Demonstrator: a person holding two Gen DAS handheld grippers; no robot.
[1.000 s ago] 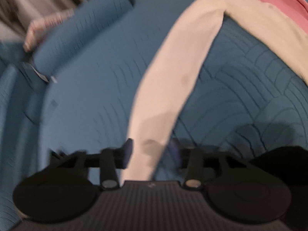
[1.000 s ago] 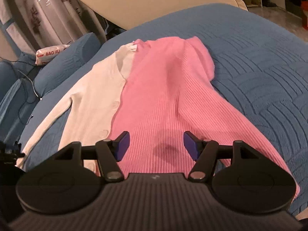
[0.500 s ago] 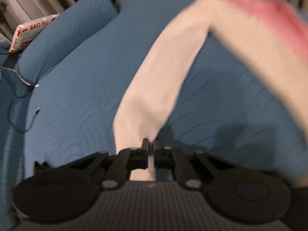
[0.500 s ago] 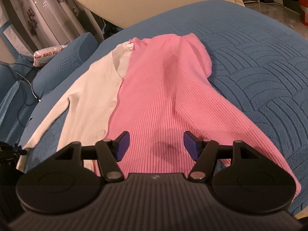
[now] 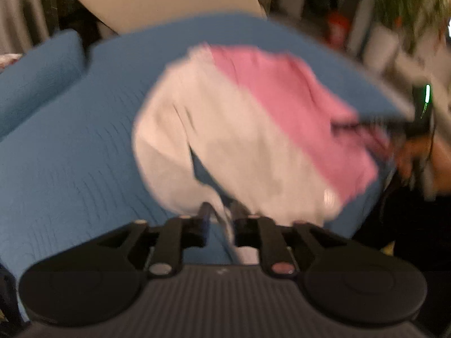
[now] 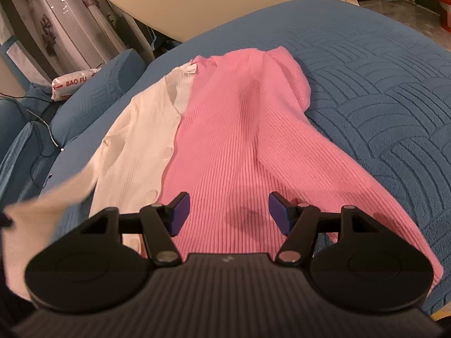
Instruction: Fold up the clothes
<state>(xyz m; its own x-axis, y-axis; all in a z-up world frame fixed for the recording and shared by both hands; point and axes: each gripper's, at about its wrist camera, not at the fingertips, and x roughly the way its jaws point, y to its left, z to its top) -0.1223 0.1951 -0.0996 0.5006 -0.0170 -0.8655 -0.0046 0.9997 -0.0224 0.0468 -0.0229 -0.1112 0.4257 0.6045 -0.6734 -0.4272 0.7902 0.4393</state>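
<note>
Trouble could be coming: the white sleeve (image 5: 225, 225) is lying between the jaws of the left gripper (image 5: 221, 219) while they are opening, so it may be slipping out too soon and landing bunched up. That gripper is pointing steeply down at the pink and white cardigan (image 6: 225, 140), which is lying flat on the blue bedspread (image 6: 380, 98). The right gripper (image 6: 228, 214) is hanging just over the pink half, jaws wide apart and holding nothing.
</note>
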